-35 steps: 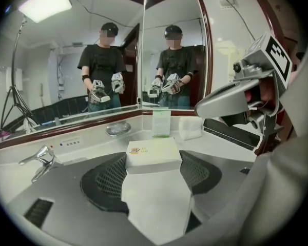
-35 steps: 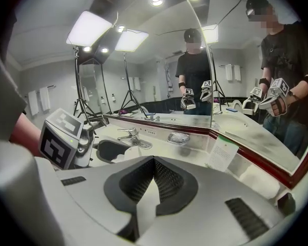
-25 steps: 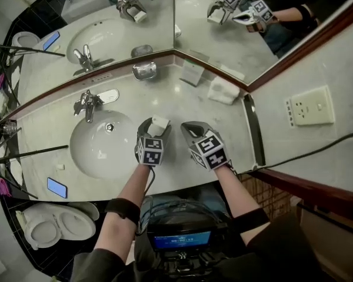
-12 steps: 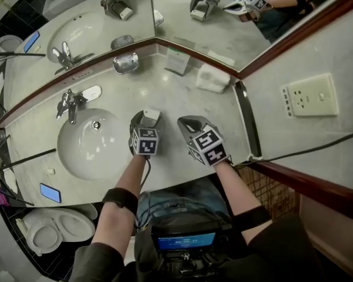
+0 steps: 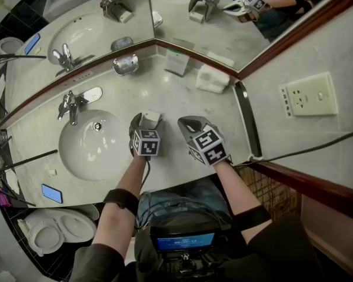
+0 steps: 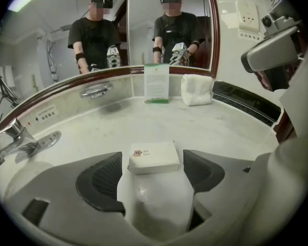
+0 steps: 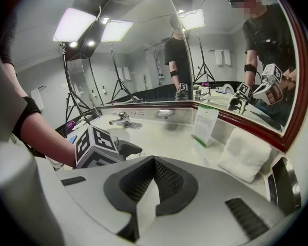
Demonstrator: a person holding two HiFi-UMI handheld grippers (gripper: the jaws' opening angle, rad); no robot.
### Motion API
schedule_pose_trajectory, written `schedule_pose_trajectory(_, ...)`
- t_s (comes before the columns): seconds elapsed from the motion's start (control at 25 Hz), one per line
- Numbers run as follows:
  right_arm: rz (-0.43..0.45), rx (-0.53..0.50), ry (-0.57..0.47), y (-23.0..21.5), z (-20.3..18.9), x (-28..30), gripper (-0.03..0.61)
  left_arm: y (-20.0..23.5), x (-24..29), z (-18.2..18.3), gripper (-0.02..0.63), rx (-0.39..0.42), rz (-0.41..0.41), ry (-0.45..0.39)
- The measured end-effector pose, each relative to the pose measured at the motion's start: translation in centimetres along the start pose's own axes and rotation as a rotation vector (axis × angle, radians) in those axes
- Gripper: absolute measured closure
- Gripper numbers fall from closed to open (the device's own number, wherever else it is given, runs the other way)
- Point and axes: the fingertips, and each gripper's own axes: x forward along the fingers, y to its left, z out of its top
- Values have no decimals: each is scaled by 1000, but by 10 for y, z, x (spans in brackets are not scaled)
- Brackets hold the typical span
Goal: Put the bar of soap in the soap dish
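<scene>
Only my left gripper's view showed the print on the boxed bar of soap [image 6: 153,156]. It lay flat on the marble counter [image 6: 223,129] between the tips of my left gripper [image 6: 152,164], whose jaws had just been opening, the pads standing off the box on either side. From the head view the left gripper [image 5: 147,121] covered most of the bar of soap [image 5: 151,117], leaving one pale end in sight. My right gripper [image 5: 186,124] hung just beside it, and its own view showed the right gripper [image 7: 153,160] with jaws pressed together on nothing. The soap dish [image 5: 125,64] sat against the mirror ledge, well apart from the soap, with bare counter between them. A card sign [image 5: 177,61] and a folded towel [image 5: 212,78] stood to its right, and the basin [image 5: 94,145] was close on my left. In the left gripper's view the soap dish [image 6: 96,90] was small and dim, and I could not make out its inside.
</scene>
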Motion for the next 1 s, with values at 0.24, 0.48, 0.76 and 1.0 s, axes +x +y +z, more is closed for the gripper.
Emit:
schedule_pose_trajectory(0.24, 3, 4, -8, 2, 5, -1, 558, 4, -25, 14, 294, 48, -8, -7)
schedule_pose_trajectory(0.48, 27, -17, -40, 10, 29, 1, 558, 20, -78, 54, 580, 105, 48, -113)
schedule_pose_trajectory(0.76, 73, -76, -81, 28, 64, 3, 558, 19, -151, 93, 611, 59, -3, -226)
schedule_pose_trajectory(1.0, 109, -100, -104, 47, 73, 0, 558, 25, -202, 97, 611, -51, -45, -302)
